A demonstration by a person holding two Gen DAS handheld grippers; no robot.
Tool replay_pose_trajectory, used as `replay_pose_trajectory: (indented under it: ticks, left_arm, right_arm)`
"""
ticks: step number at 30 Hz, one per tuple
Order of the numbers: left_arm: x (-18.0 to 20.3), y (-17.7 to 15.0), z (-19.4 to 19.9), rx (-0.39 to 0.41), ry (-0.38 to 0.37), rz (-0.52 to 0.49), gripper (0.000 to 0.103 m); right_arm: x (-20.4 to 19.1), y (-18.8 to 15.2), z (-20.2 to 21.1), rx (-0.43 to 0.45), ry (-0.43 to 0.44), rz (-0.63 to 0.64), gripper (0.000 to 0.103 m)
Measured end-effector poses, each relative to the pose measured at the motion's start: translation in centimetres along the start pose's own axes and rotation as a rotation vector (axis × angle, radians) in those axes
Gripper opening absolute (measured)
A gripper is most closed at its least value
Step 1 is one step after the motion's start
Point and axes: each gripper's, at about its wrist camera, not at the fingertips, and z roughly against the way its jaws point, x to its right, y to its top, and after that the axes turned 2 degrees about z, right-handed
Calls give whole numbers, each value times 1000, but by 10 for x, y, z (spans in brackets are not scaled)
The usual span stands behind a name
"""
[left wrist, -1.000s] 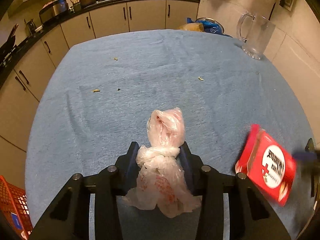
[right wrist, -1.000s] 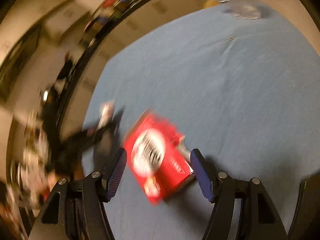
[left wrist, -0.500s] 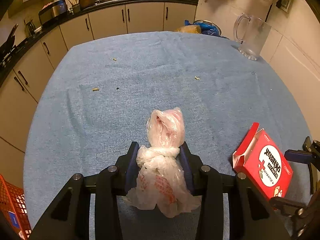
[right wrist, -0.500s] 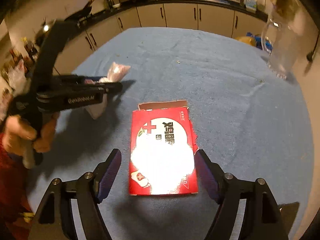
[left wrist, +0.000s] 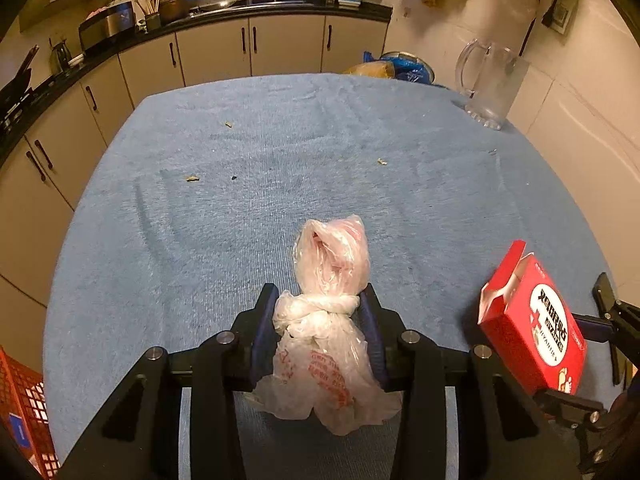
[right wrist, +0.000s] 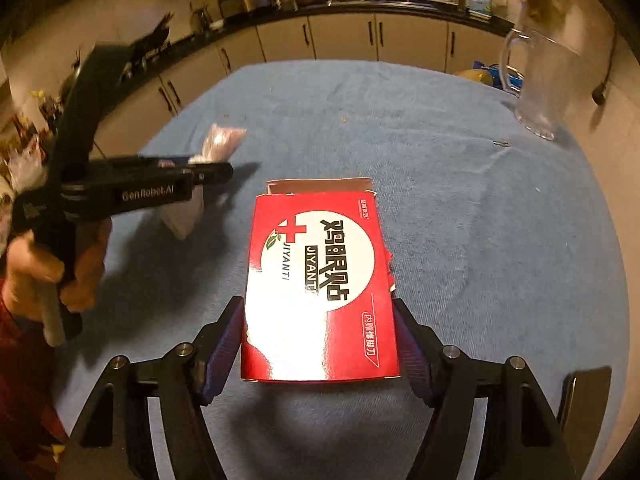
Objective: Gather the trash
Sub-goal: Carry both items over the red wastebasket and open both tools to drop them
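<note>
My left gripper [left wrist: 320, 300] is shut on a knotted clear plastic bag [left wrist: 326, 320] with pink and red print, held above the blue table cloth [left wrist: 280, 180]. My right gripper [right wrist: 318, 316] is shut on an opened red carton [right wrist: 320, 280] with a white circle and a red cross, held by its sides above the cloth. The carton also shows at the right in the left wrist view [left wrist: 532, 324]. The left gripper with the bag shows at the left in the right wrist view [right wrist: 200, 172].
A clear glass jug [left wrist: 490, 84] stands at the table's far right by the wall. Small crumbs [left wrist: 192, 178] lie on the cloth. A red crate [left wrist: 24, 412] is low at the left. Kitchen cabinets [left wrist: 280, 48] stand beyond the table.
The right gripper swung round to face the table with the carton and closed tighter on its sides. The left gripper holds the bag as before.
</note>
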Motion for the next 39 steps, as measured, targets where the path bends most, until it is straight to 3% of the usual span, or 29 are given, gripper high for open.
replay_pose_trajectory:
  ticks: [9, 17, 29, 39]
  left_arm:
    - [-7, -21, 53, 67, 10, 17, 39]
    - [-34, -64, 113, 133, 33, 58, 39]
    - [-106, -110, 197, 241, 97, 163, 39]
    - [-206, -159, 245, 277, 207, 308, 39]
  right_arm:
    - [-6, -2, 18, 70, 61, -45, 76]
    - [-27, 3, 17, 78, 117, -33, 76]
    - [-122, 15, 16, 73, 213, 108, 76]
    - [-224, 34, -2, 28, 335, 228, 76]
